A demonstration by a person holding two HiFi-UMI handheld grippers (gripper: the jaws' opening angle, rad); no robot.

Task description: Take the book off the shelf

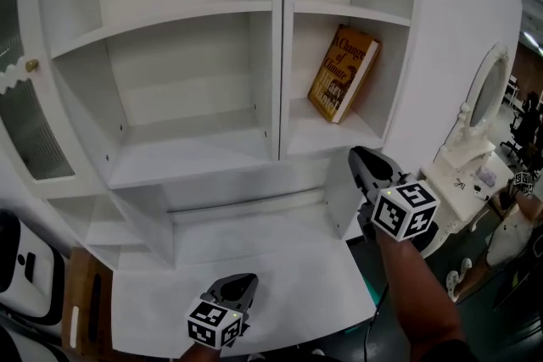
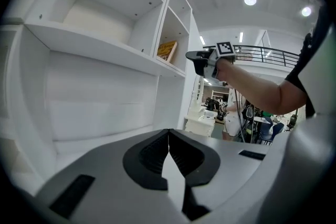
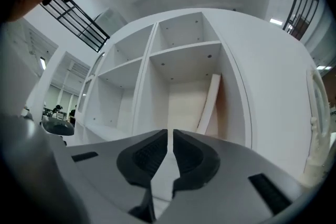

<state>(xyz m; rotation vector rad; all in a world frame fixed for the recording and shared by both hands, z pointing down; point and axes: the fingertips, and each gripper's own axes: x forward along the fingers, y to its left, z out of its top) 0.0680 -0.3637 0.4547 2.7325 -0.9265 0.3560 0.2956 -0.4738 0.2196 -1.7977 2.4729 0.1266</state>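
A yellow-orange book [image 1: 344, 74] leans tilted against the right wall of the shelf unit's right middle compartment. In the right gripper view the book [image 3: 210, 103] shows edge-on as a pale slanted slab. My right gripper [image 1: 366, 158] is shut and empty, raised just below and in front of that compartment's shelf and pointing at the book. My left gripper [image 1: 240, 282] is also shut with nothing in it, low over the white ledge at the unit's base. From the left gripper view [image 2: 168, 136], the book [image 2: 167, 50] and the right gripper [image 2: 197, 57] appear up to the right.
The white shelf unit [image 1: 278, 47] has empty compartments left of a central divider. A glass-paned cabinet door [image 1: 25, 123] stands open at the left. A white dresser [image 1: 462, 174] with an oval mirror [image 1: 488, 89] is at the right, with a seated person [image 1: 517, 208] beyond.
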